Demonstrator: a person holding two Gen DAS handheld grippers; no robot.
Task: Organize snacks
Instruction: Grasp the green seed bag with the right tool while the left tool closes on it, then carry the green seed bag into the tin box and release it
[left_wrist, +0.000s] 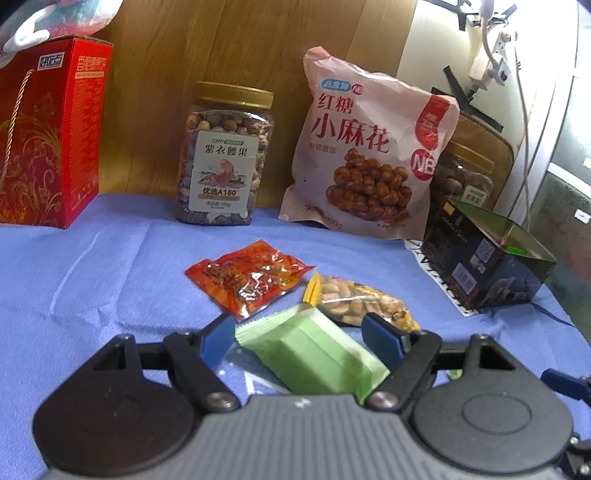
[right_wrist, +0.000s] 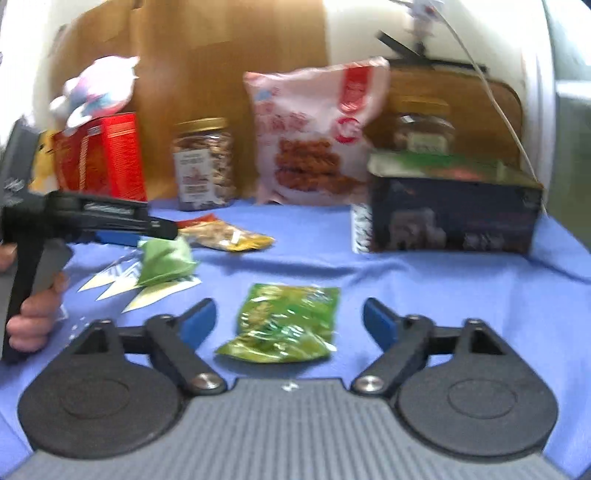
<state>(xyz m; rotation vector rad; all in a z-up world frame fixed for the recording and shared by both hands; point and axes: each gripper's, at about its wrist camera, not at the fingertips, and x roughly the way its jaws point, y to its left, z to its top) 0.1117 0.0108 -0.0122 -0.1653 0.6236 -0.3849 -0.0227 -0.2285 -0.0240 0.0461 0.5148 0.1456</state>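
In the left wrist view my left gripper (left_wrist: 299, 332) has its blue pads against both sides of a pale green snack packet (left_wrist: 314, 350), which lies slantwise between them. From the right wrist view the same left gripper (right_wrist: 162, 229) carries the green packet (right_wrist: 166, 258) just above the blue cloth. My right gripper (right_wrist: 290, 319) stands open, and a shiny green packet (right_wrist: 284, 325) lies flat on the cloth between its spread fingers, untouched. A red packet (left_wrist: 247, 280) and a yellow nut packet (left_wrist: 354, 299) lie just beyond the left gripper.
Along the back wall stand a red gift box (left_wrist: 48, 140), a nut jar (left_wrist: 225, 155), a big pink bag (left_wrist: 369, 147) and a second jar (left_wrist: 465, 177). An open dark box (left_wrist: 487, 266) sits at the right. A hand (right_wrist: 33, 317) grips the left tool's handle.
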